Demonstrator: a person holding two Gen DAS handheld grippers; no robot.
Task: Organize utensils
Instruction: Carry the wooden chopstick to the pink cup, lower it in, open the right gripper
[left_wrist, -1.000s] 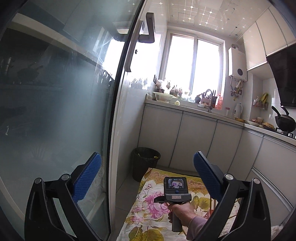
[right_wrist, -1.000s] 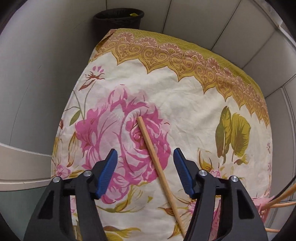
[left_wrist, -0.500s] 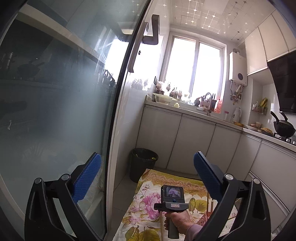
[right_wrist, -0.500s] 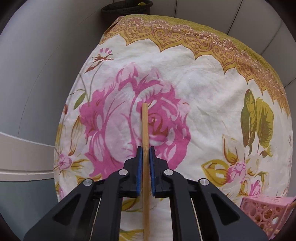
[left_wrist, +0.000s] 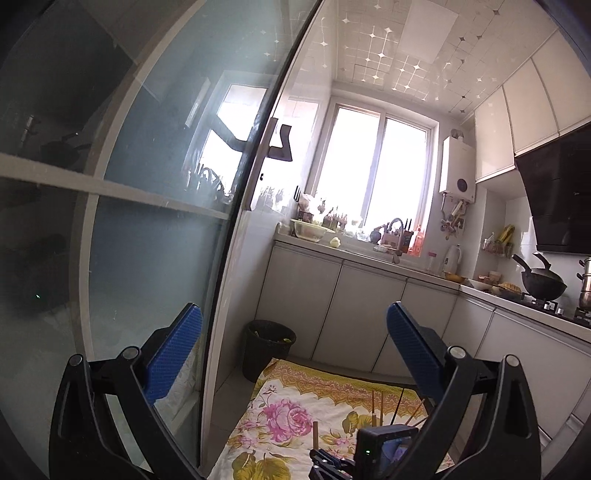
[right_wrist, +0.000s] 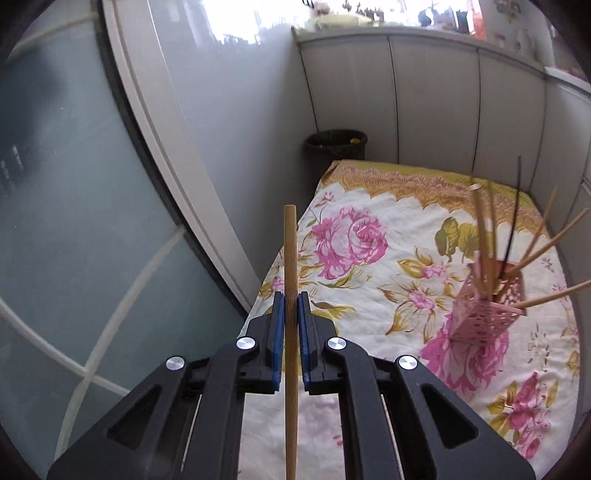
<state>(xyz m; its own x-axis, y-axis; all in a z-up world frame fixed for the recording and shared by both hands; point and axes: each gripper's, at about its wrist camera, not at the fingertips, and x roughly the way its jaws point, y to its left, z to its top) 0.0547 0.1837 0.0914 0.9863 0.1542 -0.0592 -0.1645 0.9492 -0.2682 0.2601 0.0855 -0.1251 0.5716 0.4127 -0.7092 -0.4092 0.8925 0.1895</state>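
My right gripper (right_wrist: 290, 297) is shut on a wooden chopstick (right_wrist: 290, 254), which sticks out ahead of the blue pads, lifted off the flowered cloth (right_wrist: 373, 295). A pink lattice holder (right_wrist: 487, 306) stands on the cloth to the right, with several chopsticks (right_wrist: 546, 245) fanning out of it. My left gripper (left_wrist: 291, 328) is open and holds nothing; it points level across the kitchen. In the left wrist view the right gripper's body (left_wrist: 384, 446) shows at the bottom edge, the chopstick tip (left_wrist: 315, 432) rising beside it, over the same cloth (left_wrist: 280, 417).
A glass sliding door (left_wrist: 129, 240) fills the left side, close to the cloth. A black waste bin (left_wrist: 269, 347) stands at the cloth's far end against white cabinets (left_wrist: 362, 306). The counter carries a bowl, bottles and a wok (left_wrist: 543, 286).
The right gripper closed on the chopstick lying on the cloth, then lifted it and tilted up, bringing the holder into view. The left gripper rose; its view sits higher.
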